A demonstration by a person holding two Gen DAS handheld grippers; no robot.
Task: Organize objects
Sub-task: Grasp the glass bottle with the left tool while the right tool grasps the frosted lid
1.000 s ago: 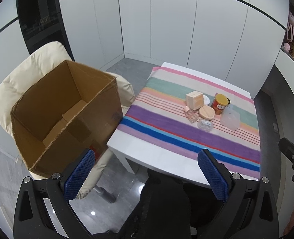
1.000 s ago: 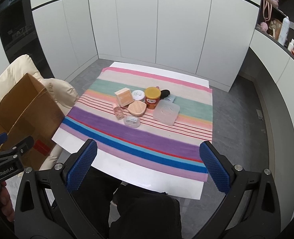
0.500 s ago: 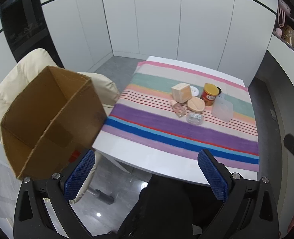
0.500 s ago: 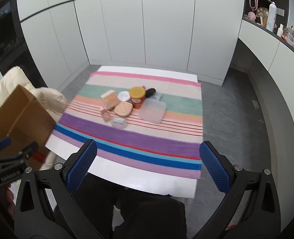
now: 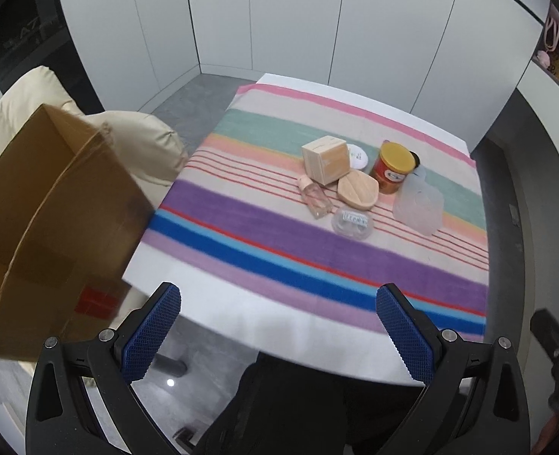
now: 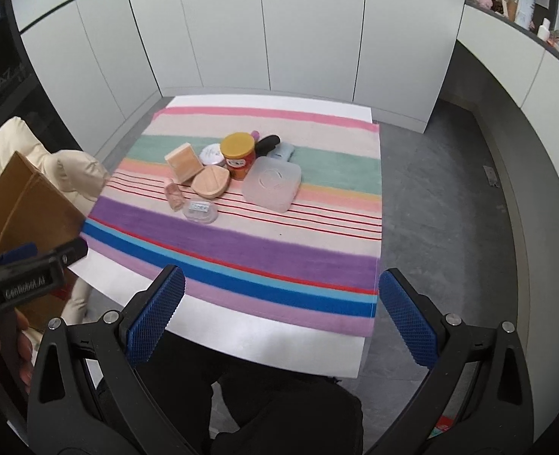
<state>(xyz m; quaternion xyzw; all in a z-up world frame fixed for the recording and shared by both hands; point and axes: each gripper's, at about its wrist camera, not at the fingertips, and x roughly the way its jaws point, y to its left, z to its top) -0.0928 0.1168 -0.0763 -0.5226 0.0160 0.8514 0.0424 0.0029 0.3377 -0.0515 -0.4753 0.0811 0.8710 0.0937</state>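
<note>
We hold both grippers above the near edge of the tabletop, and both grasp nothing: the left gripper has its blue fingers spread wide, and the right gripper has its fingers released just as wide

A striped cloth covers most of the tabletop. The things to sort sit in a tight cluster on its far half, well apart from both grippers. A wooden cube stands at the cluster's left, with a white round tin just behind it and an orange jar with a yellow lid to the right. A flat wooden case lies in front, touching the cube. A small pink bottle lies on its side to the near left, and a clear oval case lies nearest us. A frosted square box sits at the right of the cluster. In the right wrist view a black item and a pale blue one show behind the jar; what they are we cannot tell

A cardboard box stands to the left of the tabletop, off the cloth, against a cream chair
</note>
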